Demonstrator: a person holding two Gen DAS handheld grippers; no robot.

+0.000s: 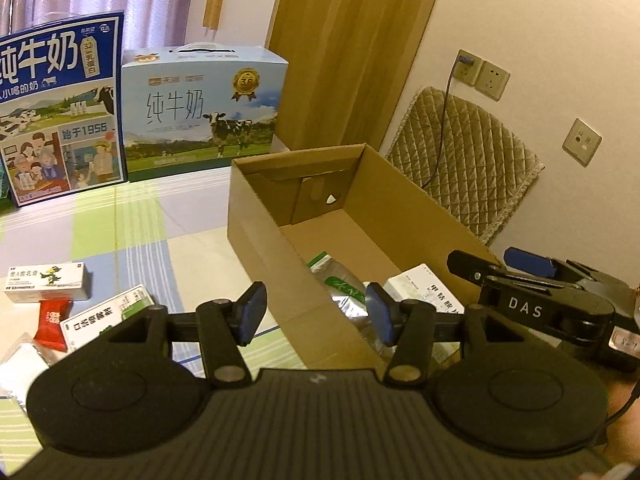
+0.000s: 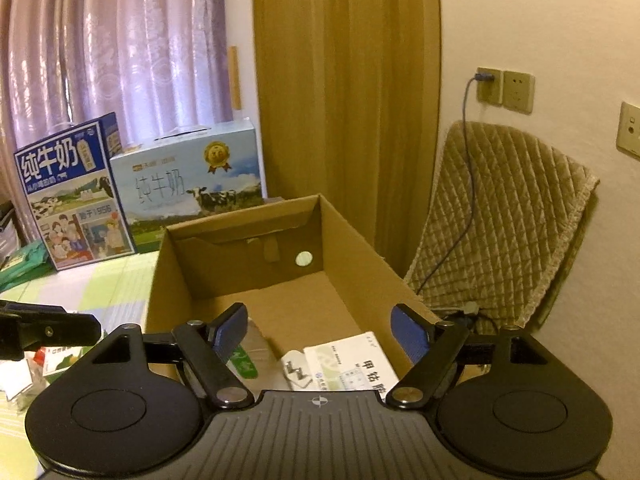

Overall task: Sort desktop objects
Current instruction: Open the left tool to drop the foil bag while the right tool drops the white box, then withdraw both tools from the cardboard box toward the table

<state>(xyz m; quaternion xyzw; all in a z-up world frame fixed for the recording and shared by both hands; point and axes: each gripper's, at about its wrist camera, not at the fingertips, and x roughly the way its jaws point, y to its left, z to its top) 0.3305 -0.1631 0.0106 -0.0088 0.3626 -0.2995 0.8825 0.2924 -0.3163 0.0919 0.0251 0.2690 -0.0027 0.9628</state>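
The open cardboard box [image 2: 248,280] is the largest task thing; it stands on the striped tablecloth [image 1: 132,232], and seen by the right wrist camera it fills the middle of the view. Inside it, at the near end, three things already lie: a white medicine box [image 2: 352,364], a silver pouch with green print [image 1: 344,292] at 9 o'clock from it, and a small white plug-like piece [image 2: 294,370] between them. So I judge that part of the sorting is done.

Outside the box, at about 8 o'clock from it in the left wrist view, some things are left on the cloth: a white and green carton [image 1: 108,316], a white box with a cartoon crocodile [image 1: 46,282], a red sachet [image 1: 54,322] and clear packets [image 1: 18,364].

The left gripper [image 1: 316,314] hangs over the near left wall of the box, jaws apart and holding nothing. The right gripper [image 2: 320,332] is over the box's near end, jaws also wide apart and empty.
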